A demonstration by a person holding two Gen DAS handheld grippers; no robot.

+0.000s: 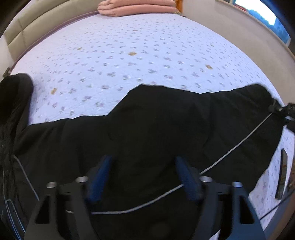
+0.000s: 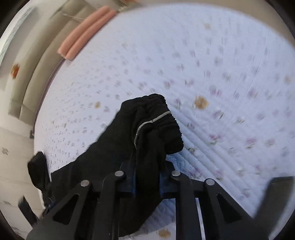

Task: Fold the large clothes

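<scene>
A black garment point(image 1: 156, 129) lies spread across the floral bedspread point(image 1: 129, 55) as the right gripper point(image 2: 147, 182) clamps its ribbed cuff point(image 2: 160, 125), lifted clear. The left gripper point(image 1: 142, 175) hovers over the cloth, jaws wide. The fold appears underway; next, the cuff likely needs carrying across the body.

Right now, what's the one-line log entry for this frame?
step: fold garment | left gripper: open over garment | right gripper: shut on cuff | surface: bed | pink blanket far end
</scene>
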